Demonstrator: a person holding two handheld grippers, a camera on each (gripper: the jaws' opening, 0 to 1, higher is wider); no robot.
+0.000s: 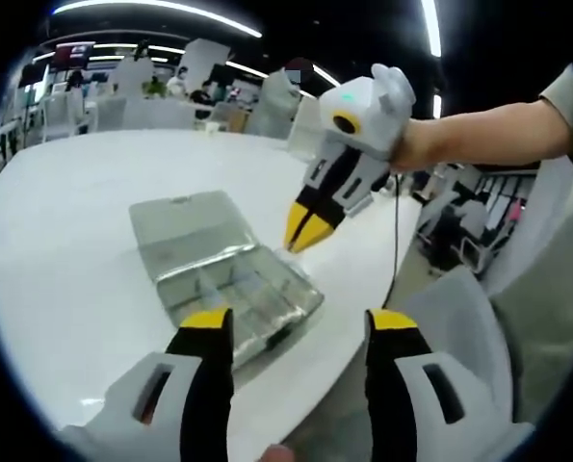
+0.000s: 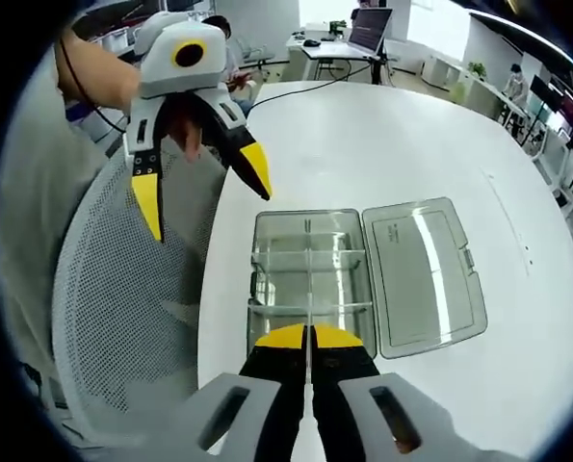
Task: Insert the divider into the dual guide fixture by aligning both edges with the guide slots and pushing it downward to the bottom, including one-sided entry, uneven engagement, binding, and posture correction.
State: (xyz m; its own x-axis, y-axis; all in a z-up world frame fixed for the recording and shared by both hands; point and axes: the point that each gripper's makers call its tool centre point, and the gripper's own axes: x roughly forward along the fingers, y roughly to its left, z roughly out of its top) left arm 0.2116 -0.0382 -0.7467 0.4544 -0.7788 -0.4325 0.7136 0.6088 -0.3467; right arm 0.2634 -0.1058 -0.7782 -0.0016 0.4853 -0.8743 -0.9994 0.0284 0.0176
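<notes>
White round table (image 1: pixel 84 241), clear plastic compartment box (image 1: pixel 236 289) near its edge, hinged lid (image 1: pixel 185 223) flipped open flat on the tabletop beside it. Right gripper view looks down on the same box (image 2: pixel 310 279): long centre wall plus cross walls inside split it into compartments, lid (image 2: pixel 423 274) lying open on the side away from the table edge

Left gripper (image 1: pixel 299 322) hovers off the box at the table edge, jaws spread wide, nothing between them. In the right gripper view it (image 2: pixel 201 192) hangs in the air above the mesh chair (image 2: pixel 122 308), yellow tips well apart, holding nothing

Right gripper (image 2: pixel 309 337) jaws nearly together, pinching a thin clear divider (image 2: pixel 309 289) edge-on; the sheet runs forward from the tips along the box's centre line. Can't tell whether its edges sit in the guide slots or how deep it is. In the left gripper view the right gripper (image 1: pixel 307 231) points down at the box's far side, yellow tips close together, sheet too thin and clear to make out there; a bare forearm (image 1: pixel 488 135) reaches in behind it

Background: office desks, chairs, people seated far off, a laptop (image 2: pixel 368 29) on a desk past the table
</notes>
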